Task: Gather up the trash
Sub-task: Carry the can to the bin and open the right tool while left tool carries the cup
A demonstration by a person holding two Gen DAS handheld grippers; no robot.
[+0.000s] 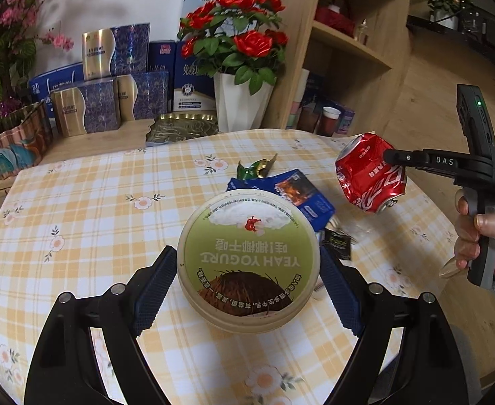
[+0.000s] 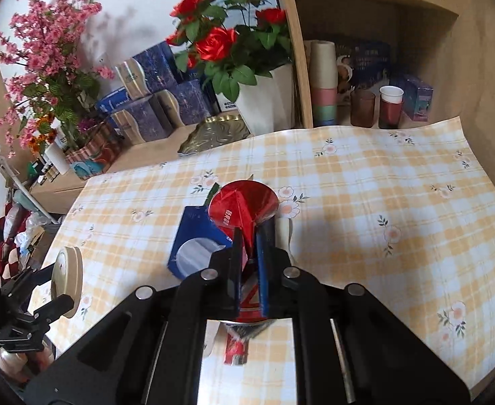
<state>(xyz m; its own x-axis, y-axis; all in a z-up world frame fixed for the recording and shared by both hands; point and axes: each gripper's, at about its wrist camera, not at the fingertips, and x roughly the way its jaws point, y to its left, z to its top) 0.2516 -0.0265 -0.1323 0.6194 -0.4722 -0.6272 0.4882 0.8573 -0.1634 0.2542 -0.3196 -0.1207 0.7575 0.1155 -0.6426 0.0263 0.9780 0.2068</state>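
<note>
Gripping a round cream-coloured plastic yogurt tub with a green printed foil lid (image 1: 249,258), the left gripper (image 1: 247,290) is pinching it by the sides between ribbed dark-blue pads (image 1: 156,290), jaws spread wide, tub off the table. The right gripper (image 2: 249,253) is clamping a crushed red aluminium soda can (image 2: 242,207), jaws nearly together, dented faceted metal bulging past the tips; in the left view the can (image 1: 370,177) is hanging in the air above the table's right side, a hand (image 1: 476,239) squeezing the black handle. Lying flat on the yellow-and-white checked floral tablecloth (image 1: 95,209), smooth and glossy, are a blue flattened cardboard box (image 1: 301,195), a crinkled green-gold foil wrapper (image 1: 255,168) and a small black sachet (image 1: 338,244). Standing behind the table: a white faceted vase of red artificial roses (image 1: 240,101), stacked blue and gold gift boxes (image 1: 112,101), a gold ridged tray (image 1: 183,128), pink blossom sprays (image 2: 45,50), a light wood shelf unit (image 2: 365,50) with cups.
</note>
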